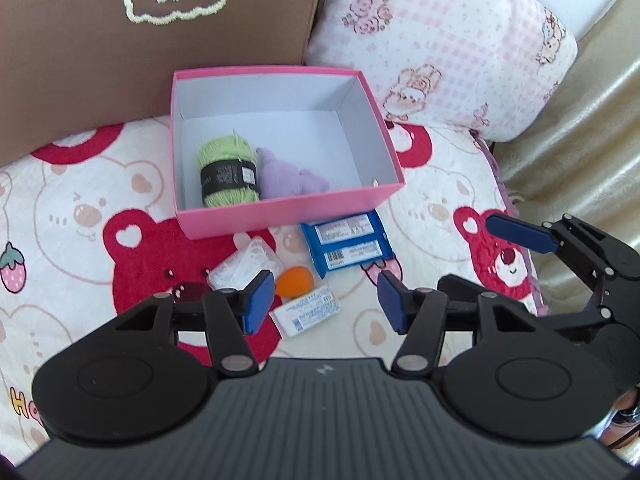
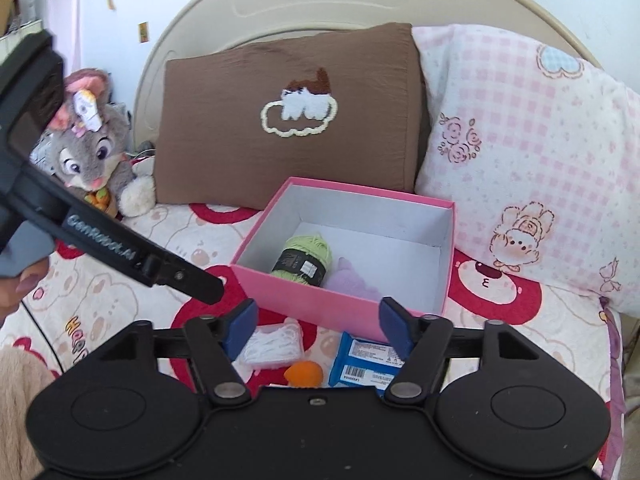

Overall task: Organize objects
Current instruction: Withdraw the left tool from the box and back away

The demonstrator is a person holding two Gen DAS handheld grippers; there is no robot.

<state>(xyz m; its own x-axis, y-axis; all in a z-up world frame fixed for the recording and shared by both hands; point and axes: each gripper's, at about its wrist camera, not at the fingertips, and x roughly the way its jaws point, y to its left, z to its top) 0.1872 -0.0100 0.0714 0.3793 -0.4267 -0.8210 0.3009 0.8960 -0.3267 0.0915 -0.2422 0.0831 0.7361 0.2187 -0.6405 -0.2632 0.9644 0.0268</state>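
though empty, both tongs (image 1: 326, 300) apart

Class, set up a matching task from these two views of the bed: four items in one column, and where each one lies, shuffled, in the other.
Items
1. green ball of yarn with a black label
2. blue wrapped snack packs
3. small orange egg-shaped object
4. grey plush rabbit toy

Places
A. on the bear-print blanket, between a clear plastic box and a white packet
B. beside the brown pillow
C. inside the pink cardboard box
D. on the blanket, just in front of the pink box

Pairs: 1-C, 2-D, 3-A, 4-B
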